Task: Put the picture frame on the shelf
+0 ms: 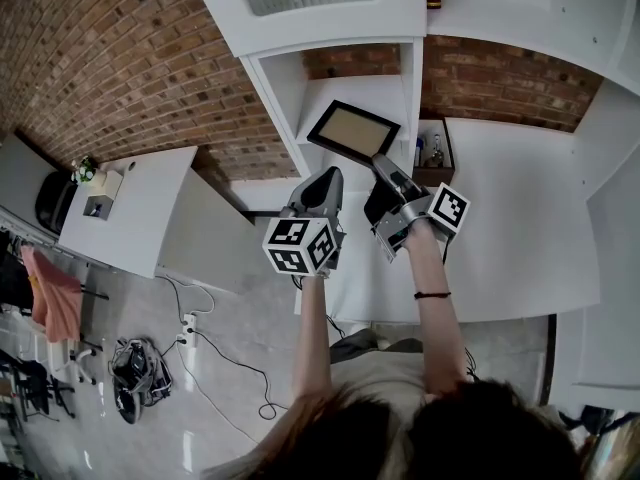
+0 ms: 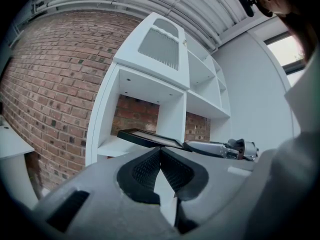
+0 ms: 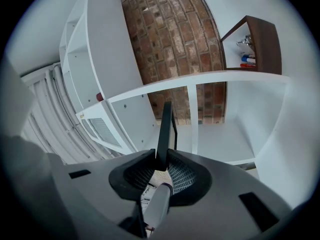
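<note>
The person's two forearms (image 1: pixel 432 318) reach up and forward, one gripper in each hand.

The left gripper (image 1: pixel 325 178) carries nothing. In the left gripper view its fingers (image 2: pixel 150 166) are closed tip to tip with nothing between them, and it takes no part in the hold.

The right gripper (image 1: pixel 378 161) has its fingers (image 3: pixel 182 176) clamped on the lower edge of the picture frame (image 1: pixel 352 131), which stands edge-on between them in the right gripper view.

The frame is in the air, tilted, just in front of the open lower compartment of the white shelf (image 1: pixel 285 88). From the left gripper's side it (image 2: pixel 147 138) hangs about level with that compartment's floor, and I see no contact with the board.

By my reading the pick-up is done and the carry is nearly over. What remains is to move the frame into the compartment, set it down so it stands or lies stable, and let go.

Counted:
- One picture frame.
- Two grippers.
- One shelf unit with several compartments, the one behind the frame bare.
- Right of it, one small dark wooden box (image 1: pixel 447 128) holding a few little bottles, too small to count.
- Far left, one white desk (image 1: pixel 140 218) with one small plant (image 1: pixel 84 169) and one small box (image 1: pixel 100 205).
</note>
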{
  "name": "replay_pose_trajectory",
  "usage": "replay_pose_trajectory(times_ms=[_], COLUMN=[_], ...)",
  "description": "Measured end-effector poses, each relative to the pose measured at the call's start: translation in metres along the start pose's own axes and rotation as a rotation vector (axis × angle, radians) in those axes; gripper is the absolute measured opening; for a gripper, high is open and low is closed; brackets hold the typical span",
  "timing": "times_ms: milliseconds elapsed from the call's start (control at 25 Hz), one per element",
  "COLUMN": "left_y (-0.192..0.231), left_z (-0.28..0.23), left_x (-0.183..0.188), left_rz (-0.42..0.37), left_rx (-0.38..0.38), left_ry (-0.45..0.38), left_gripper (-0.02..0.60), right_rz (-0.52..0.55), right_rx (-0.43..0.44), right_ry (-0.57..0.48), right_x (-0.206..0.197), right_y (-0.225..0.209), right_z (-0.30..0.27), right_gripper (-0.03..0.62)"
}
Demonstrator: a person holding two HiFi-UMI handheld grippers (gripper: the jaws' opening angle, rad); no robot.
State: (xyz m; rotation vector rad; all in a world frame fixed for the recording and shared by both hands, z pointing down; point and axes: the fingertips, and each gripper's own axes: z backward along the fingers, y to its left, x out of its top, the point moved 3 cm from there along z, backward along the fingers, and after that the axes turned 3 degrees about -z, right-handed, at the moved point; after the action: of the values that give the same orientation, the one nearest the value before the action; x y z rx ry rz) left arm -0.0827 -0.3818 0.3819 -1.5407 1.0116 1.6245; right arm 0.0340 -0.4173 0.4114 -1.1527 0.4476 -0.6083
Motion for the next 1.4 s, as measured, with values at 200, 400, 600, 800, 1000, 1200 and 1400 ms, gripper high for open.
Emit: replay_pose_trajectory(times_ms=[200, 400, 600, 800, 1000, 1200, 1400], left_y=[0.016, 0.029, 0.036, 0.042, 0.047, 0.052, 0.056], left_z=[-0.007, -0.014, -0.019, -0.023, -0.028, -0.032, -0.036], left_x=[0.003, 0.003, 0.002, 0.001, 0.001, 0.001, -0.002], left_rz=[0.001, 0.009, 0.015, 0.02, 0.023, 0.024, 0.036], left_rx=[-0.004, -0.006, -0.016, -0.02, -0.026, -0.029, -0.033], left_ry=[0.001, 0.008, 0.014, 0.014, 0.017, 0.019, 0.023], left_gripper=[0.011, 0.011, 0.011, 0.011, 0.011, 0.011, 0.011], right_rz=[-0.002, -0.003, -0.005, -0.007, -0.01, -0.013, -0.027], right_rx=[-0.008, -0.01, -0.024, -0.032, -0.028, -0.03, -0.033], right_ry=[-0.011, -0.019, -0.039, -0.057, -0.071, -0.08, -0.09], right_x=[0.002, 0.004, 0.007, 0.012, 0.017, 0.02, 0.024], right_y=[-0.009, -0.013, -0.018, -0.022, -0.023, -0.026, -0.031], right_z=[-0.014, -0.026, -0.031, -0.034, -0.038, -0.043, -0.046], right_gripper=[0.074, 0.074, 0.074, 0.074, 0.074, 0.074, 0.074])
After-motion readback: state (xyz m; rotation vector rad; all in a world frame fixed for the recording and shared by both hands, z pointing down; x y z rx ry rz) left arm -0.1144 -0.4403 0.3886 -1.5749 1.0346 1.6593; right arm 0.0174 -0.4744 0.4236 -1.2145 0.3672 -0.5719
